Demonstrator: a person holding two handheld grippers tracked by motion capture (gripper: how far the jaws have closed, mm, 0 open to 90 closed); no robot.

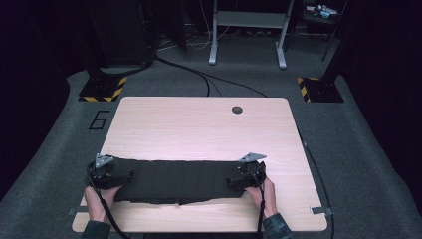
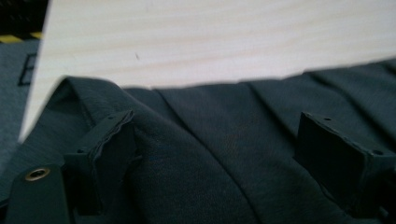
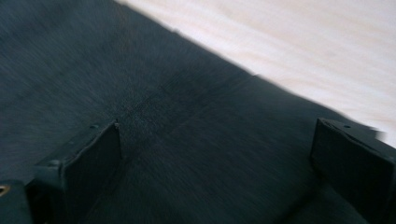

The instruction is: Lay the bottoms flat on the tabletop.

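High view – garment: a dark folded cloth (image 1: 181, 181) lies flat along the near part of the wooden table (image 1: 199, 129), stretched sideways between both hands.
High view – left gripper (image 1: 130, 175): sits at the cloth's left end, over the fabric, held by the person's left hand (image 1: 97, 199).
High view – right gripper (image 1: 230, 181): sits at the cloth's right end, held by the right hand (image 1: 263, 194).
Left gripper view – jaws: stand wide apart; the cloth (image 2: 210, 154) lies creased beneath and between them, not clamped. The table (image 2: 210, 42) shows beyond the cloth's edge.
Right gripper view – jaws: stand wide apart over flat cloth (image 3: 163, 140); nothing is pinched. The frame is blurred. The table (image 3: 303, 51) shows at upper right.
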